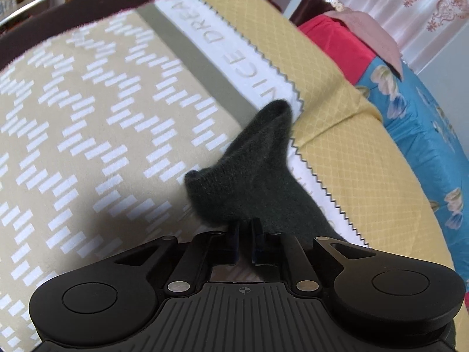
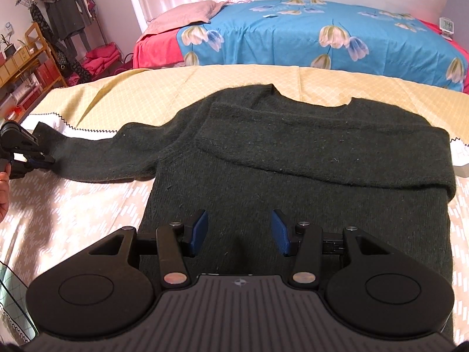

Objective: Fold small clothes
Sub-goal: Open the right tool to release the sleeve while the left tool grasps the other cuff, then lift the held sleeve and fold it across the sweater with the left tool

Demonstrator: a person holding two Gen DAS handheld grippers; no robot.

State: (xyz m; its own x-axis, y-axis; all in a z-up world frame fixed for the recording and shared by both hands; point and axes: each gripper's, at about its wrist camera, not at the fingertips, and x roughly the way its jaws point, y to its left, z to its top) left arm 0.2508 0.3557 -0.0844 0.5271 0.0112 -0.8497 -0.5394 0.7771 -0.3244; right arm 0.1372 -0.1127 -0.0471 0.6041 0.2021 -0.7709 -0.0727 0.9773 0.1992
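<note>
Dark sweater: flat on patterned bed cover. One sleeve folded across the chest; other sleeve outstretched, clamped in left gripper fingers. Right gripper: fingers apart, empty. Body folds outstanding.

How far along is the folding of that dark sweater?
One sleeve already lies folded across the dark sweater. In hand: the left gripper is shut on the other sleeve, which is stretched out sideways. The right gripper hovers open over the body. Left: fold that sleeve in, then fold the body.
</note>
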